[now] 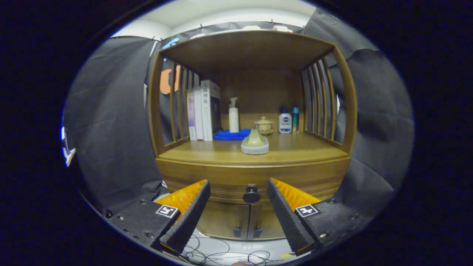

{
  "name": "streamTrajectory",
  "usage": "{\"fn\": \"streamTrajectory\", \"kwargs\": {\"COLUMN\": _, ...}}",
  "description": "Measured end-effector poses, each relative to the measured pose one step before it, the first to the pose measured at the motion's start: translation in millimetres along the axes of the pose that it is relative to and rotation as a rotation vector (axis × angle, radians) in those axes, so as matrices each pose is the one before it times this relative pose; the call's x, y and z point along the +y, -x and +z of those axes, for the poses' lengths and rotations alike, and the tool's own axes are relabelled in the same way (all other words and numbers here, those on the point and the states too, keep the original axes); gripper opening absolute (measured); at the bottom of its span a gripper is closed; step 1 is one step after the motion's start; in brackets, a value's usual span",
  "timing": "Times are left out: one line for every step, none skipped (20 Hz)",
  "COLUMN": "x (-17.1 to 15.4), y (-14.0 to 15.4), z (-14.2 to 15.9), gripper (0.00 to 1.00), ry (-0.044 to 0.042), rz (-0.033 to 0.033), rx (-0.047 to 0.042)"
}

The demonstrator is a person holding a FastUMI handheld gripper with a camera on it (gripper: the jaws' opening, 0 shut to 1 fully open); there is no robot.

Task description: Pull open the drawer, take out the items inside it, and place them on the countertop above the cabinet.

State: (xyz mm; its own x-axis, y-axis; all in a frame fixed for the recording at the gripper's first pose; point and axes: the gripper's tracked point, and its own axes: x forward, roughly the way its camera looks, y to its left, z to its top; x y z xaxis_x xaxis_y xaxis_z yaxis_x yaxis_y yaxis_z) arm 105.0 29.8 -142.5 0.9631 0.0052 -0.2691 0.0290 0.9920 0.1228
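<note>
You held the hand-held gripper point(238, 207) wide open and empty, its fingers either side of the drawer knob point(251, 193), which sat just beyond them, so a forward push would have bracketed it. The drawer point(221, 181) was shut flush, its contents hidden. On the bench point(295, 147) above stood a ceramic incense burner point(255, 142), books point(203, 111) far left, bottles point(285, 121) far right.
</note>
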Motion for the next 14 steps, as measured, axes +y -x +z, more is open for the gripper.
{"fn": "streamTrajectory", "kwargs": {"x": 2.33, "y": 11.28, "z": 4.77, "gripper": 1.0, "ry": 0.00474, "rz": 0.0116, "rx": -0.01716}}
{"fn": "streamTrajectory", "kwargs": {"x": 3.2, "y": 10.82, "z": 5.68, "gripper": 1.0, "ry": 0.00553, "rz": 0.01364, "rx": -0.0185}}
{"fn": "streamTrajectory", "kwargs": {"x": 4.02, "y": 9.63, "z": 4.7, "gripper": 1.0, "ry": 0.00896, "rz": 0.01572, "rx": -0.01117}}
{"fn": "streamTrajectory", "kwargs": {"x": 4.89, "y": 10.16, "z": 3.14, "gripper": 1.0, "ry": 0.00471, "rz": 0.01765, "rx": -0.00754}}
{"fn": "streamTrajectory", "kwargs": {"x": 5.27, "y": 10.06, "z": 2.49, "gripper": 1.0, "ry": 0.00378, "rz": 0.01679, "rx": -0.00613}}
{"fn": "streamTrajectory", "kwargs": {"x": 4.2, "y": 10.83, "z": 2.86, "gripper": 1.0, "ry": -0.00055, "rz": 0.01143, "rx": -0.00735}}
{"fn": "streamTrajectory", "kwargs": {"x": 2.51, "y": 11.04, "z": 1.58, "gripper": 1.0, "ry": -0.00388, "rz": 0.00103, "rx": -0.00482}}
{"fn": "streamTrajectory", "kwargs": {"x": 2.7, "y": 10.22, "z": 0.54, "gripper": 1.0, "ry": -0.00672, "rz": -0.00073, "rx": -0.00548}}
{"fn": "streamTrajectory", "kwargs": {"x": 3.13, "y": 10.73, "z": 1.16, "gripper": 1.0, "ry": -0.00482, "rz": -0.00285, "rx": -0.00451}}
{"fn": "streamTrajectory", "kwargs": {"x": 2.51, "y": 10.55, "z": 0.57, "gripper": 1.0, "ry": -0.00405, "rz": -0.00576, "rx": -0.00659}}
{"fn": "streamTrajectory", "kwargs": {"x": 1.57, "y": 11.48, "z": 3.22, "gripper": 1.0, "ry": 0.00247, "rz": -0.00787, "rx": -0.01748}}
{"fn": "streamTrajectory", "kwargs": {"x": 0.75, "y": 10.45, "z": 4.79, "gripper": 1.0, "ry": 0.00288, "rz": -0.00952, "rx": -0.02414}}
{"fn": "streamTrajectory", "kwargs": {"x": 0.86, "y": 9.76, "z": 3.12, "gripper": 1.0, "ry": 0.00352, "rz": -0.01111, "rx": -0.01911}}
{"fn": "streamTrajectory", "kwargs": {"x": -0.88, "y": 8.7, "z": -0.55, "gripper": 1.0, "ry": -0.00031, "rz": -0.01658, "rx": -0.00671}}
